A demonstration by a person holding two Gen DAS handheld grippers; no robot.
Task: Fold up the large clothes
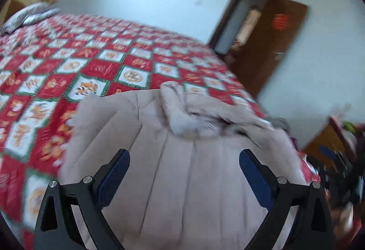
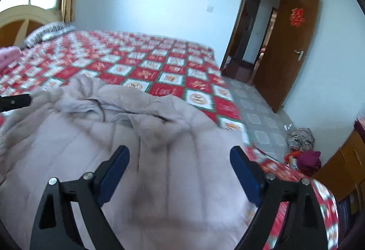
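Note:
A large pale pinkish-beige quilted coat point(image 1: 178, 158) lies on the bed, its hood or collar bunched at the far end point(image 1: 175, 108). It also shows in the right wrist view point(image 2: 136, 147), with a zipper near the collar point(image 2: 100, 108). My left gripper point(image 1: 184, 154) is open and empty, just above the coat's body. My right gripper point(image 2: 180, 151) is open and empty, above the coat near its right edge. The left gripper's black tip point(image 2: 16, 100) shows at the left edge of the right wrist view, beside the coat.
The bed has a red, white and green patterned cover point(image 2: 159, 62), with pillows at the far left point(image 2: 48, 30). A brown door point(image 2: 289, 49) stands open on the right. Clothes lie on the tiled floor point(image 2: 301, 149) beside a wooden cabinet point(image 2: 342, 165).

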